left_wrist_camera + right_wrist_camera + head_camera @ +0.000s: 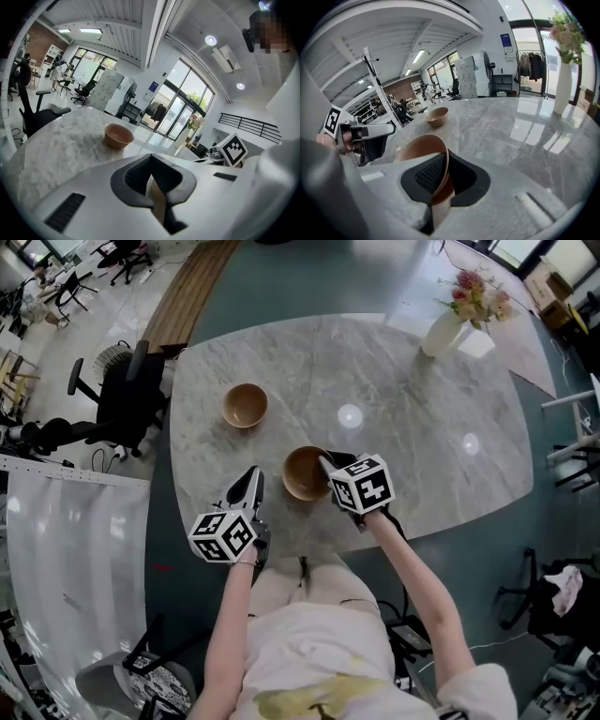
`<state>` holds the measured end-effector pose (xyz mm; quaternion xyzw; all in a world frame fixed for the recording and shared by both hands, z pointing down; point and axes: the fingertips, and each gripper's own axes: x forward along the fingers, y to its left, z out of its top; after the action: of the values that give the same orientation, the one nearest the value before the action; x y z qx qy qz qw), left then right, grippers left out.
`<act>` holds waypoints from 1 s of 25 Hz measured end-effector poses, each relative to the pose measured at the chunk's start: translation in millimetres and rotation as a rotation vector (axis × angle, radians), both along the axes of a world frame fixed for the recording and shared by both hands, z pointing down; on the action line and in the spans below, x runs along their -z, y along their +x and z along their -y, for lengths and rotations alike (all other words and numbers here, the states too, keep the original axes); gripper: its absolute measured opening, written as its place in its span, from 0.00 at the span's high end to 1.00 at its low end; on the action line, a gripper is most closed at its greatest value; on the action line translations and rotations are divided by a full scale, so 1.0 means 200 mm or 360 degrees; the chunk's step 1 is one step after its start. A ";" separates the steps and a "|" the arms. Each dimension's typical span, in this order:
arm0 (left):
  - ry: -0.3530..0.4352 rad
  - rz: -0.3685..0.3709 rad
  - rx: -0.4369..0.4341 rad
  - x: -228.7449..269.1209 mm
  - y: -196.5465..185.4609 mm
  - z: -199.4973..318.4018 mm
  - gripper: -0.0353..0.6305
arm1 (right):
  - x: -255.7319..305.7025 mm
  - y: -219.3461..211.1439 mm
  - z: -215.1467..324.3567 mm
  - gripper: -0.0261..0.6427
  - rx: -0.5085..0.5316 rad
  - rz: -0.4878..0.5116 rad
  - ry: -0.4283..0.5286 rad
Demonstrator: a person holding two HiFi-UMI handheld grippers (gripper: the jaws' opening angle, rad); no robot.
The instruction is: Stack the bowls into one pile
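Marble table (422, 381): empty far bowl (245, 405), near bowl's (302, 474) rim in clamped right gripper (325, 463) fingers (left gripper's (253, 474) apparently together, empty).

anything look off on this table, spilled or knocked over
Nothing stands out. The far bowl sits upright on the marble table, the flower vase stands upright near the far edge, and the near bowl is gripped by its rim in the right gripper. No spills or damage show.

bright daylight and ceiling lamps (211, 40) glare on the marble table (422, 381); fisheye edges bend, darken
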<state>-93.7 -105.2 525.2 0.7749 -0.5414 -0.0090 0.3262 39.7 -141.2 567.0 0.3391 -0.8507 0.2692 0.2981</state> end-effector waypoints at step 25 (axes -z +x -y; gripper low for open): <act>-0.0027 -0.0029 0.0025 -0.03 -0.03 0.01 0.95 | -0.03 0.00 -0.02 0.86 0.0034 -0.0064 0.0102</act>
<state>-99.2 -107.4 530.8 0.7676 -0.5446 -0.0140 0.3376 39.6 -136.3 572.3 0.3446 -0.8562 0.2318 0.3072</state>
